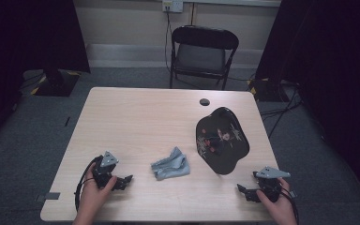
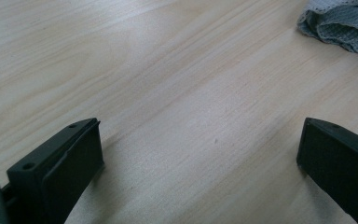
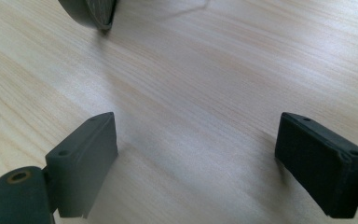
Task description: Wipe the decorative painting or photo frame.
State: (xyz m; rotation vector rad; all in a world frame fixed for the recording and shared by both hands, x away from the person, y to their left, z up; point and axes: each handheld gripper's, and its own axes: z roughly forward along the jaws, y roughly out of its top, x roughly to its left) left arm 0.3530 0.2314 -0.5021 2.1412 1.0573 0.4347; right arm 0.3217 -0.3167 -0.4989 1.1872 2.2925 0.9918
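On the pale wooden tabletop, a crumpled grey cloth is lying just left of the glossy black painted tray. Left hand-held gripper and right hand-held gripper are resting released, grasping nothing. Judged risk: reaching past the cloth could nudge the tray, whose near edge appears raised.

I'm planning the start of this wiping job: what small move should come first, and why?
Probably slide the left gripper toward the crumpled grey cloth. Its jaws stand open and empty on the pale wooden table, the cloth lies just ahead, and the black painted fan-shaped tray waits beyond.
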